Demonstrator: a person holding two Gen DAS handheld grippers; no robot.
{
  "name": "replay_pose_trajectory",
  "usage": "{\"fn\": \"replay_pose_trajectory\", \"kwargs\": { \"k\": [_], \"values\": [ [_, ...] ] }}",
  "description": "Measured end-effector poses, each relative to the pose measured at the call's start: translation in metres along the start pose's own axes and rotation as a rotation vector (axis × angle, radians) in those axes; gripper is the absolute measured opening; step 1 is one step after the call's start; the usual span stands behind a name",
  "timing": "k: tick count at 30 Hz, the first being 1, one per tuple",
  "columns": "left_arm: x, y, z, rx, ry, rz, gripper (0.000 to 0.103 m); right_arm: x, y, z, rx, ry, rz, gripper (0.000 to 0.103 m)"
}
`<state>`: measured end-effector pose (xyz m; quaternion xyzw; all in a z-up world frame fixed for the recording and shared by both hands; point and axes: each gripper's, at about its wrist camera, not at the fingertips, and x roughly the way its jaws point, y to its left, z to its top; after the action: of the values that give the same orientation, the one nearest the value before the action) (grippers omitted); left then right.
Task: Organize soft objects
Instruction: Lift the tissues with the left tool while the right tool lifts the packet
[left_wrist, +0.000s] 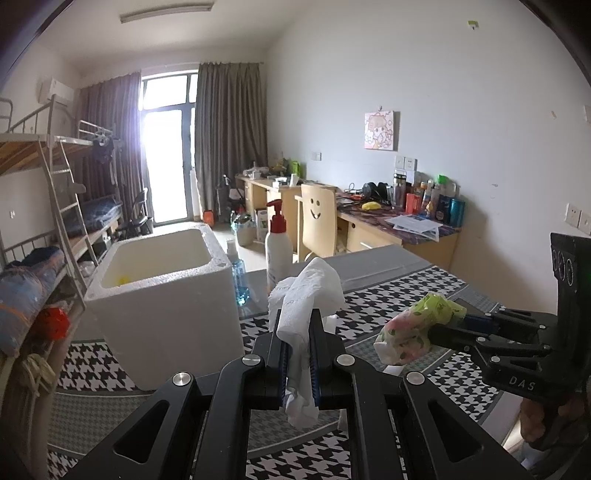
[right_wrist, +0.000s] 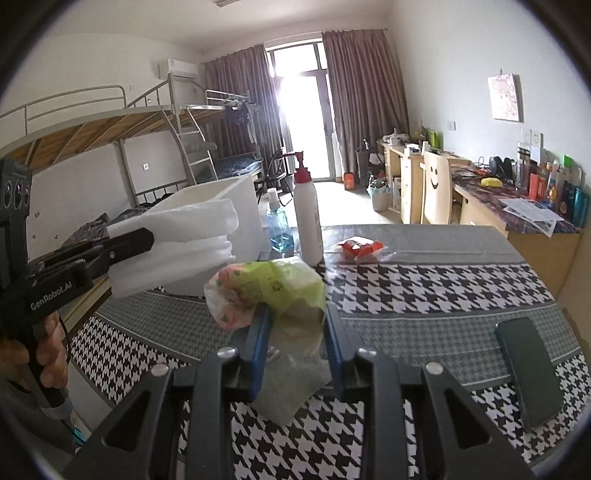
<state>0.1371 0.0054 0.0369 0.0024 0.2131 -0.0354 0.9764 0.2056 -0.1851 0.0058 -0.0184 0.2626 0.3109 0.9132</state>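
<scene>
Left wrist view: left tongs (left_wrist: 298, 332) clamped on a white cloth (left_wrist: 306, 295); foam box (left_wrist: 162, 295) just ahead-left.

Right wrist view: right tongs (right_wrist: 297, 332) gripping a green-pink tissue pack (right_wrist: 266, 291); phone (right_wrist: 528, 369) on the surface (right_wrist: 424, 295), right of them.

Left gripper (left_wrist: 298, 332): matte black linkage arms, silver round screws, blue pads, "GenRobot.AI" on the handle. Right gripper (right_wrist: 295, 325): same build, "DAS" marking.

One foam box (left_wrist: 162, 295); two bottles (left_wrist: 277, 247); one phone (right_wrist: 528, 369); two grippers (left_wrist: 298, 325).
</scene>
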Motion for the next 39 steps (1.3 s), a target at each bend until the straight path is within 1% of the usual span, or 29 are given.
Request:
{"fn": "replay_pose_trajectory", "kwargs": {
  "k": [14, 30, 39],
  "values": [
    [0.007, 0.005, 0.018, 0.013, -0.019, 0.019, 0.010, 0.002, 0.001, 0.021, -0.008, -0.032, -0.028, 0.034],
    [0.012, 0.016, 0.036, 0.000, -0.035, 0.038, 0.010, 0.009, 0.008, 0.050, -0.029, -0.050, -0.031, 0.034],
    [0.017, 0.025, 0.043, -0.009, -0.045, 0.077, 0.010, 0.016, 0.012, 0.064, -0.046, -0.053, -0.026, 0.034]
  ]
}}
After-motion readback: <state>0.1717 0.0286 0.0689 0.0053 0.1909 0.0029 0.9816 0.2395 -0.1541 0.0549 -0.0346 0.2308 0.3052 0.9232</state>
